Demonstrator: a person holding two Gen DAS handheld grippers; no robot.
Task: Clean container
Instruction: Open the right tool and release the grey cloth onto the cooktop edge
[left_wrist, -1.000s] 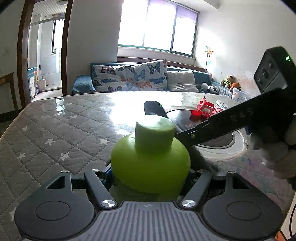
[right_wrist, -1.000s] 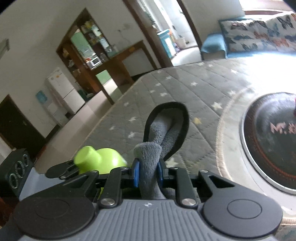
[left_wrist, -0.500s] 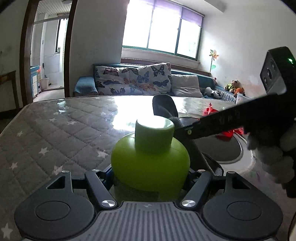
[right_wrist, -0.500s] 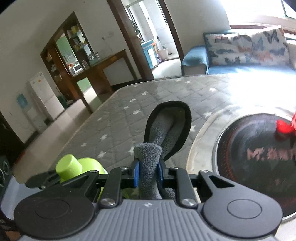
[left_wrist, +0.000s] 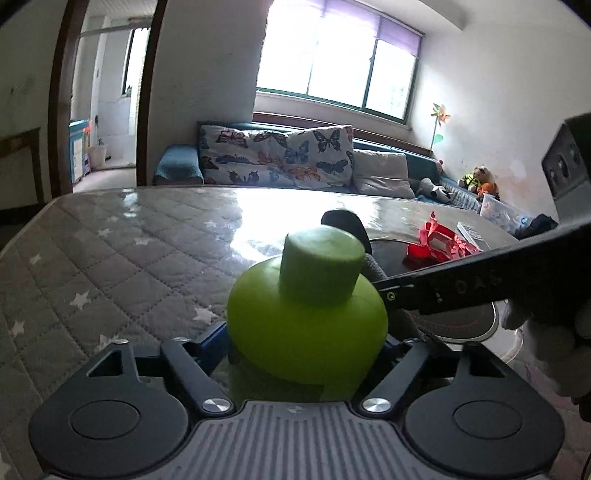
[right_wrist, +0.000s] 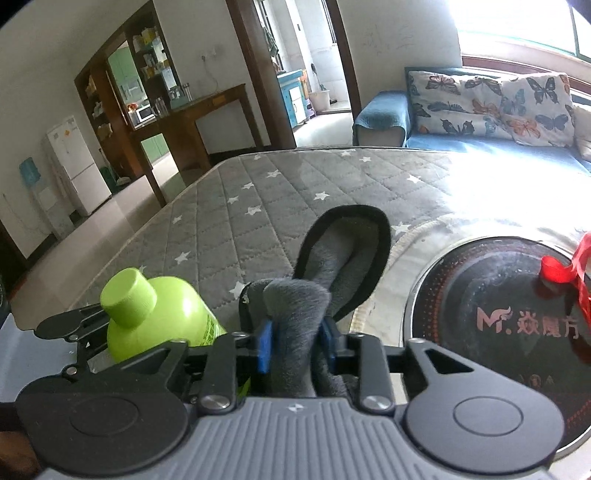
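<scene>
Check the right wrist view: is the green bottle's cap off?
No. The green bottle carries its green cap on the neck.

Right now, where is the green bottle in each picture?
Left wrist view: green bottle at bottom centre, close to the camera.
Right wrist view: bottle at lower left, beside the grey cloth.
Shared landmark: the butterfly cushions on the sofa behind.

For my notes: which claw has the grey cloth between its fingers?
The right claw, jaws opening around the grey cloth; the left claw, also opening, flanks the green bottle instead.
</scene>
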